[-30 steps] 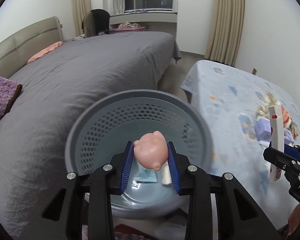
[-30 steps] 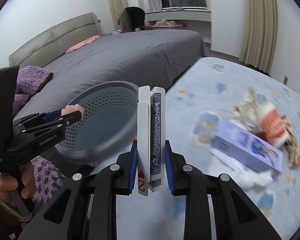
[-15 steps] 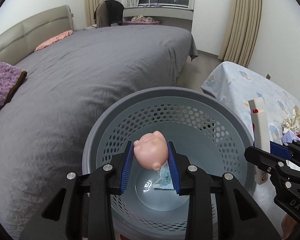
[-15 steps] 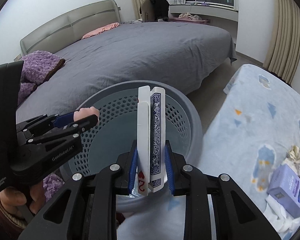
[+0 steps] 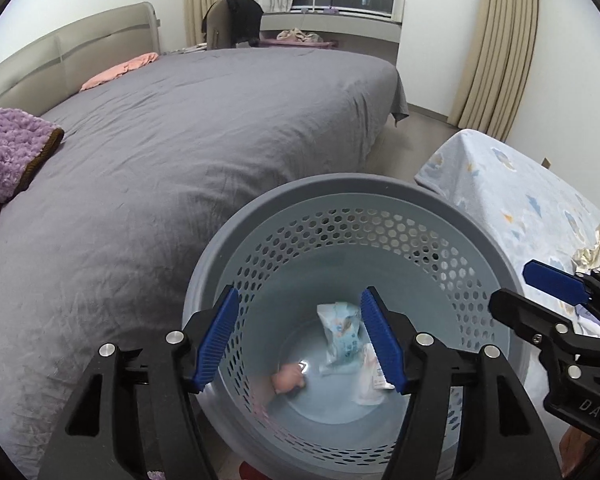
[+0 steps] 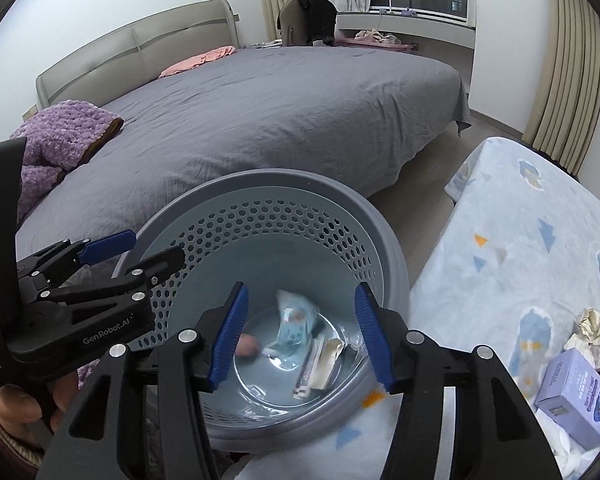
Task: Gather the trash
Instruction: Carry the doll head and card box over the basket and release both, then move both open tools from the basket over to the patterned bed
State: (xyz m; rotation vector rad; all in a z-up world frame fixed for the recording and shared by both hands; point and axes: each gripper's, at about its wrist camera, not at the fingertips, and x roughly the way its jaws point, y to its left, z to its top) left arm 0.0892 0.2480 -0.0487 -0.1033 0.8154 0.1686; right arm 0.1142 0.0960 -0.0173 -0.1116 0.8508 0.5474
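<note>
A grey perforated basket [image 5: 340, 184] [image 6: 280, 178] stands between the bed and the table. Above it my left gripper [image 5: 298, 296] [image 6: 152, 246] has its jaws opening, and nothing is between them. A pink toy [image 5: 288, 378] [image 6: 246, 346] lies on the basket floor beside a pale blue tissue pack [image 5: 340, 332] [image 6: 296, 320]. My right gripper [image 6: 302, 292] [image 5: 516, 288] is over the basket's right side, its jaws opening with nothing between them. The playing-card box [image 6: 324, 358] [image 5: 370, 376] lies at the bottom of the basket.
A grey bed [image 5: 180, 140] with a purple blanket [image 6: 64, 136] fills the left. On the right, a table with a pale blue cloth [image 6: 520, 240] holds a purple box [image 6: 576, 392] and crumpled wrappers [image 6: 596, 320]. A hand [image 6: 20, 408] holds the left gripper.
Both grippers have opened. The pink toy left the left jaws and the card box left the right jaws; both now lie in the basket.
</note>
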